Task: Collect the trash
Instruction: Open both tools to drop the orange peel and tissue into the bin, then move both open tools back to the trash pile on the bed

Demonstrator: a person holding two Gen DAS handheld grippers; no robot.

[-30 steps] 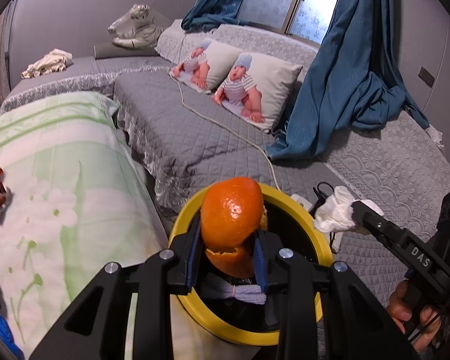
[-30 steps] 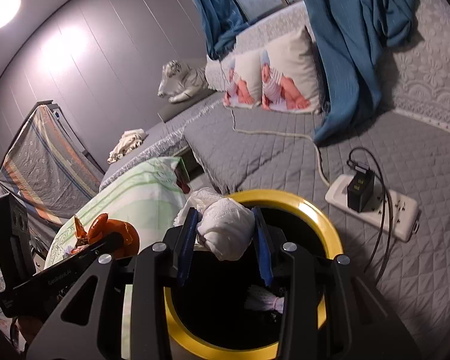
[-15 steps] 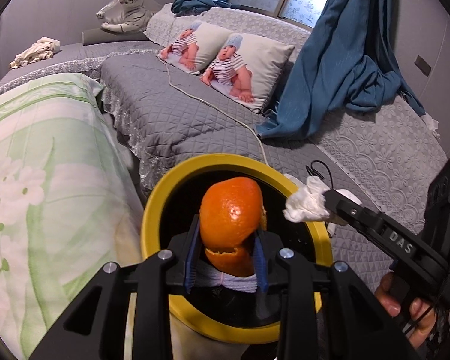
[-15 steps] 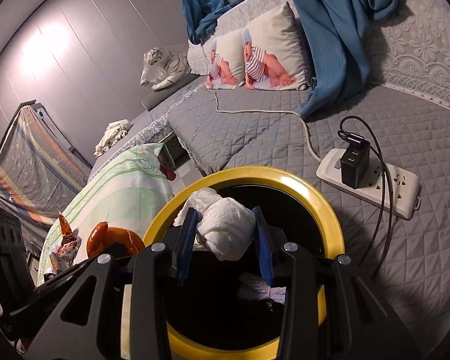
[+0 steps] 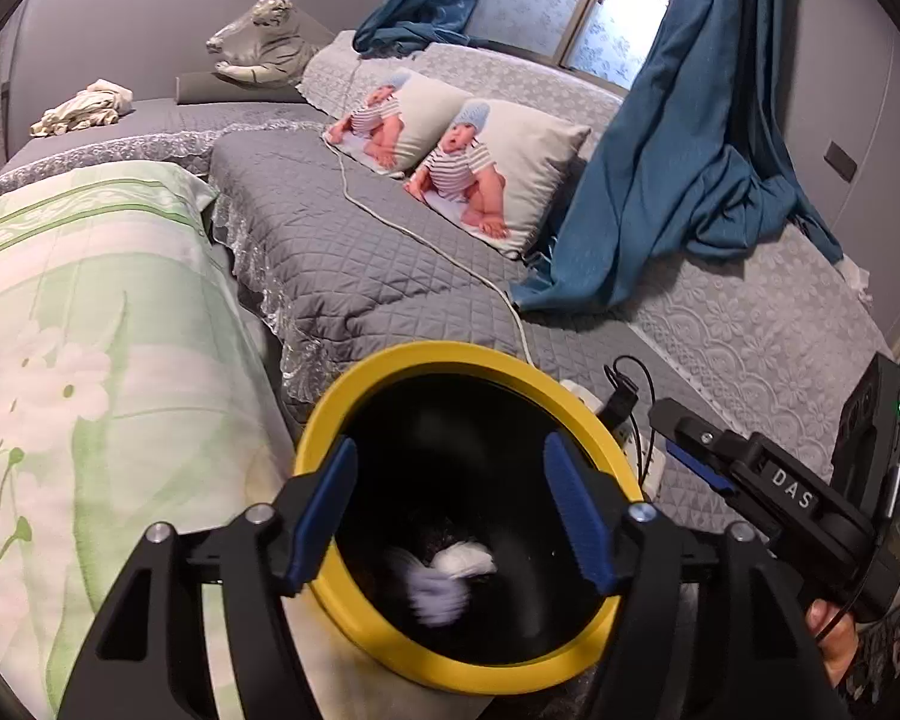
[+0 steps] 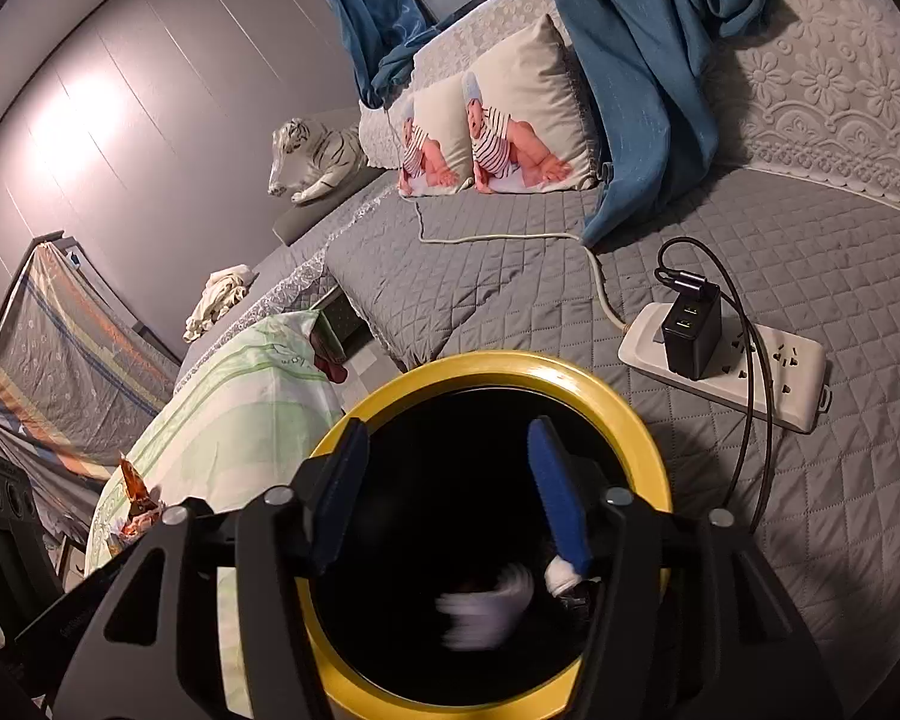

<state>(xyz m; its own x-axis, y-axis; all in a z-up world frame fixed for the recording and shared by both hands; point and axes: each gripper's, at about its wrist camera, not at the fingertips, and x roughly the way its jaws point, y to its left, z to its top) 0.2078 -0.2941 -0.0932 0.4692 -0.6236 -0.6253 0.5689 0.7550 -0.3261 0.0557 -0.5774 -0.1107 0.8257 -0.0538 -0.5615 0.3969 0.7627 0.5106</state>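
Now, in the left wrist view, the left gripper hangs over the mouth of the yellow-rimmed bin, its jaws having just been opening and standing released with nothing between the blue pads. Down inside the bin's black interior lie a white crumpled tissue and a blurred pale piece of trash beside it. The right gripper reaches in from the right of the bin, just beyond its rim, held by a hand at the lower right. Left of the bin lies a green floral pillow; behind the bin stretches a grey quilted bed with 2 baby-print cushions and a blue curtain draped over it. In the right wrist view, the right gripper also sits over the bin, jaws likewise just opened and empty, while a blurred white tissue shows deep inside the bin. Right of the bin, a white power strip with a black charger lies on the bed.
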